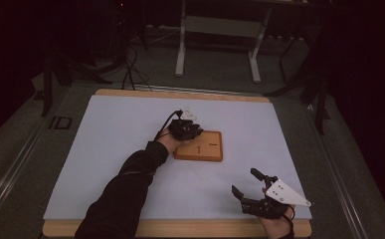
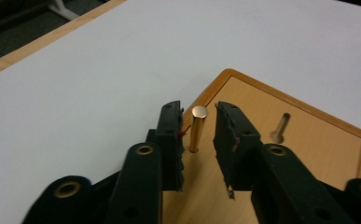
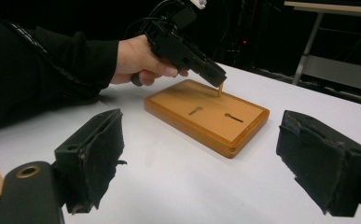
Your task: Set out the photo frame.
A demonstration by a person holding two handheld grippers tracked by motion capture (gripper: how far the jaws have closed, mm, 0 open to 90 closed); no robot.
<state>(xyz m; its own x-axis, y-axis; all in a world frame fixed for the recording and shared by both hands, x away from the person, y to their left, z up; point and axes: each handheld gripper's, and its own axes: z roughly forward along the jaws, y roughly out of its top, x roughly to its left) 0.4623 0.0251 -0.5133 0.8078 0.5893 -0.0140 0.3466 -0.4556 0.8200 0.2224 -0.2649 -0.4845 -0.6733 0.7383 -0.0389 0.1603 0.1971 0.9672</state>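
A flat wooden block (image 1: 206,147) lies mid-table, with keyhole-shaped slots (image 3: 233,117) cut in its top. A short brass peg (image 2: 197,128) stands upright near the block's corner. My left gripper (image 2: 199,108) reaches over that corner with the peg between its jaws. A narrow gap shows on each side of the peg, so the pads are not pressing on it. The right gripper view also has the left gripper (image 3: 219,78), tip down over the peg (image 3: 220,88). My right gripper (image 1: 244,180) rests near the front right of the table, jaws wide open and holding nothing.
A white mat (image 1: 120,149) covers the wooden table, whose bare edge (image 1: 180,228) runs along the front. Beyond the far edge stand a white table frame (image 1: 217,35) and cables (image 1: 130,64) on the dark floor. A person's sleeved left forearm (image 1: 125,189) crosses the mat.
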